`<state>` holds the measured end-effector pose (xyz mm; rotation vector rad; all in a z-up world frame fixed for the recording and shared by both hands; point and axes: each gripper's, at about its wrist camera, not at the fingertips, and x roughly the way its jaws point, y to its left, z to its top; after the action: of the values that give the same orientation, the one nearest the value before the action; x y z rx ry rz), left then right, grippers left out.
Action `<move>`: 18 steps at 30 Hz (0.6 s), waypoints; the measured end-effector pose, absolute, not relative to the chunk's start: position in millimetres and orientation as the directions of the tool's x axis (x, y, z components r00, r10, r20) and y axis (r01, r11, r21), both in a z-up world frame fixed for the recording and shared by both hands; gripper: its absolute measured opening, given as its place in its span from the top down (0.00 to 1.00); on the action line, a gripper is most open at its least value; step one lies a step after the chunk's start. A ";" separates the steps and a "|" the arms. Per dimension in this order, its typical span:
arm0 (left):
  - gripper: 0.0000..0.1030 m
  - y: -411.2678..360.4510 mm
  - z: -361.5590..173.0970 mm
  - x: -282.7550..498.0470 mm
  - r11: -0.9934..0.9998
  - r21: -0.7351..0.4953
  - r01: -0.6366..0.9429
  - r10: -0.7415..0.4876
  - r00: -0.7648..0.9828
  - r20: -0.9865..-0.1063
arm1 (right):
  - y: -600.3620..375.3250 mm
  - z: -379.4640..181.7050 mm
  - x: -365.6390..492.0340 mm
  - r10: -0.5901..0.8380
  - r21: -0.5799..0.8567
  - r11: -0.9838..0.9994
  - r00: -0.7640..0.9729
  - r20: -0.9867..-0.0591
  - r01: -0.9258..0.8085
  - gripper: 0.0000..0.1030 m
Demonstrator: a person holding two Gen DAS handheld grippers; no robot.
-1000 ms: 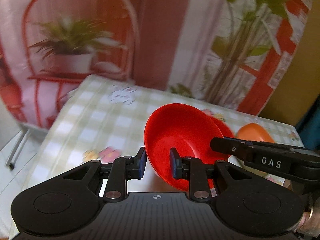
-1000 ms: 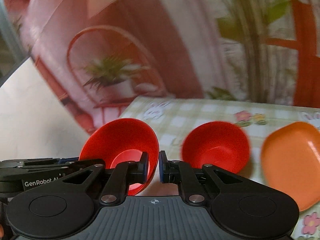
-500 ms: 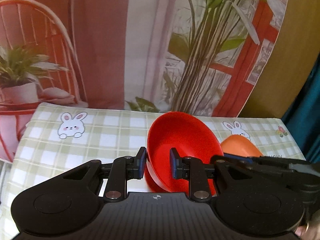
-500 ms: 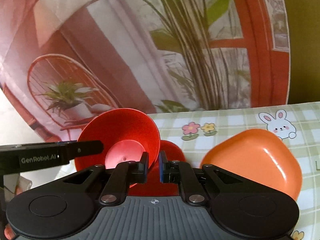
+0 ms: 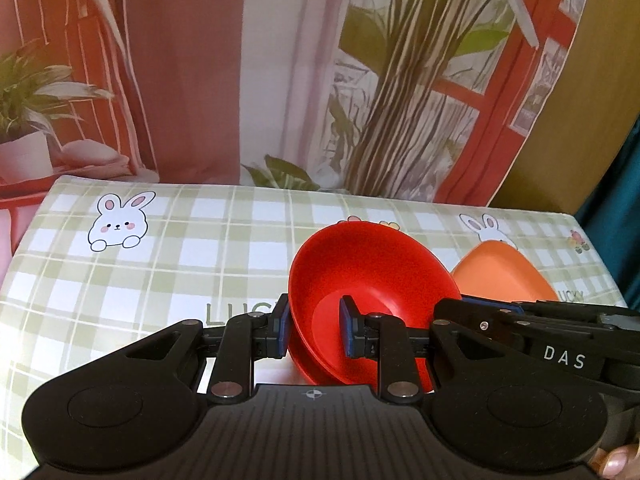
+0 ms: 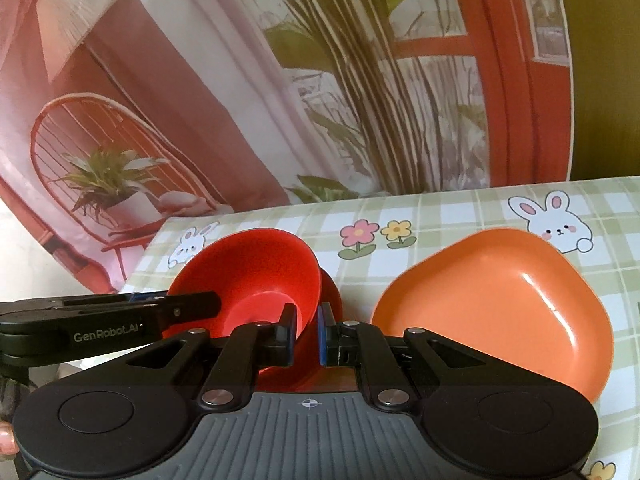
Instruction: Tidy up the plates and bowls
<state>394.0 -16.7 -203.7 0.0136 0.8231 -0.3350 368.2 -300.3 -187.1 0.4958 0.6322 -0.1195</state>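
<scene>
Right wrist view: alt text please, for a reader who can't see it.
Both grippers, right and left, clamp opposite rim sides of a tilted red bowl over a second red bowl. An orange plate lies to its right on the checked tablecloth.

Standing behind the table [image 5: 168,256], covered in a green-and-white checked cloth [image 6: 460,216] printed with rabbits and flowers. Hanging at the back, a printed backdrop [image 5: 280,80] showing pink curtains, a red chair, potted plants and a red window frame. Showing at right, an ochre wall [image 5: 568,128].
</scene>
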 end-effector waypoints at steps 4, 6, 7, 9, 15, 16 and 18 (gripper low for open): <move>0.74 -19.1 -207.6 395.0 0.947 -0.107 0.302 -0.282 0.626 -0.727 | -300.1 -189.9 367.7 0.033 0.392 0.883 0.800 -0.598 0.256 0.90; 0.74 -20.4 -209.6 394.7 0.947 -0.099 0.305 -0.277 0.625 -0.729 | -299.8 -191.3 367.2 0.022 0.376 0.889 0.797 -0.603 0.260 0.90; 0.74 -21.2 -210.6 394.6 0.948 -0.096 0.304 -0.274 0.625 -0.731 | -301.1 -192.3 366.5 0.022 0.376 0.889 0.797 -0.604 0.261 0.90; 0.74 -20.7 -211.9 394.9 0.951 -0.094 0.296 -0.267 0.627 -0.731 | -302.7 -193.9 364.8 0.021 0.380 0.886 0.796 -0.605 0.266 0.90; 0.73 -15.5 -212.9 394.6 0.956 -0.107 0.272 -0.262 0.634 -0.728 | -304.0 -196.9 358.8 0.026 0.389 0.881 0.795 -0.606 0.268 0.90; 0.74 -15.3 -213.3 394.2 0.958 -0.105 0.267 -0.257 0.636 -0.727 | -303.8 -197.6 358.3 0.027 0.391 0.880 0.795 -0.607 0.268 0.90; 0.73 -14.8 -215.3 395.1 0.960 -0.112 0.258 -0.256 0.635 -0.729 | -303.7 -198.2 357.4 0.031 0.397 0.878 0.796 -0.605 0.267 0.90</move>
<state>395.1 -14.8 -215.3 0.0026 0.8322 -0.2932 357.4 -303.7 -198.2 0.4899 0.6436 -0.1326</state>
